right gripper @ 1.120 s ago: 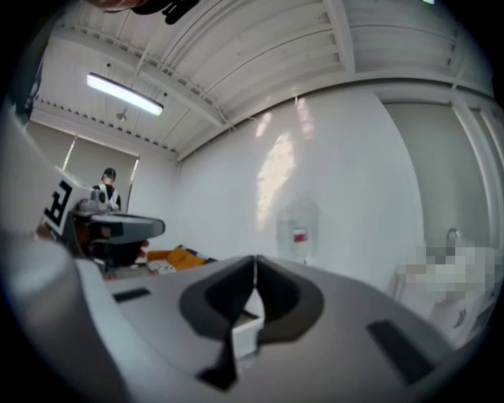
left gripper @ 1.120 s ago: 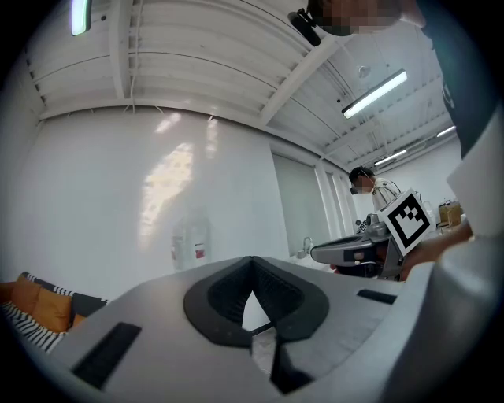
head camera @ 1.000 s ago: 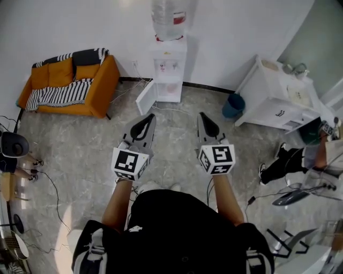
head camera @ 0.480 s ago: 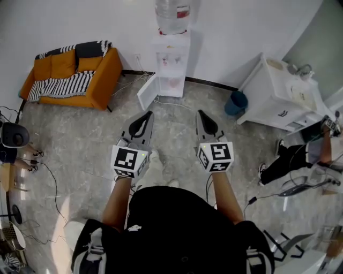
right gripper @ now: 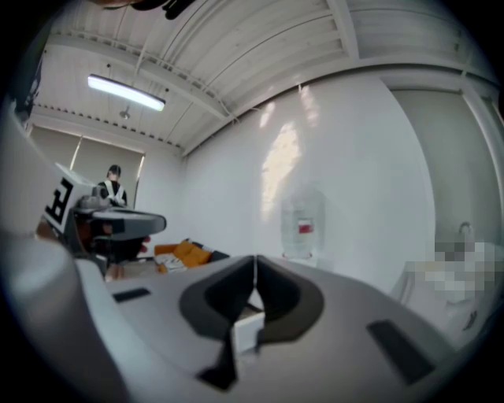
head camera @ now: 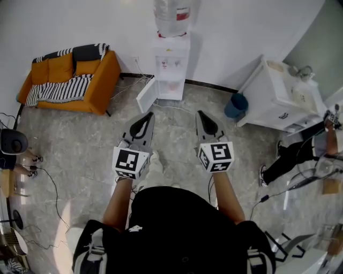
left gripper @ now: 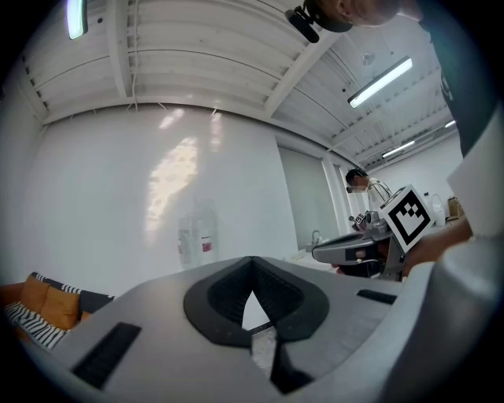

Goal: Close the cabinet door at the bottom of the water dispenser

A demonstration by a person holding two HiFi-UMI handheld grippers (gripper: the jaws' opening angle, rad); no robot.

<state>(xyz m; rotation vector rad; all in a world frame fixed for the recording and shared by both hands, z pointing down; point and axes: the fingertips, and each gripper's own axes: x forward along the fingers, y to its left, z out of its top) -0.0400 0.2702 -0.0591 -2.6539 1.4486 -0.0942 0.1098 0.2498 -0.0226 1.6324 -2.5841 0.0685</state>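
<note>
Since the earlier frames the person has stepped toward the wall: one light shoe (head camera: pixel 155 162) now shows on the floor (head camera: pixel 80 144) between the two hands, and the tools keep almost the same place in the head view. At the far left an orange sofa (head camera: pixel 67 80) with a striped blanket (head camera: pixel 60 90) stands against the wall. The left tool (head camera: pixel 147 114) is held level in front of the body and points to the wall; in the left gripper view its jaws are fully together at the tips and hold nothing. Beyond it, well apart, is the cabinet door (head camera: pixel 146 97). It is at the bottom of the water dispenser (head camera: pixel 171 61) and stands open, swung out to the left over the floor. The white dispenser stands against the wall, and a large clear bottle (head camera: pixel 172 16) with a red label sits on top of it. The right tool (head camera: pixel 200 113) is beside the left one, also level and pointed the same way. In the right gripper view its jaws are closed too, with nothing between them. Neither tool touches the door. Further right a blue bin (head camera: pixel 235 105) stands on the floor, just beside a white counter (head camera: pixel 270 101). At the right edge another person (head camera: pixel 300 154) is partly visible.
</note>
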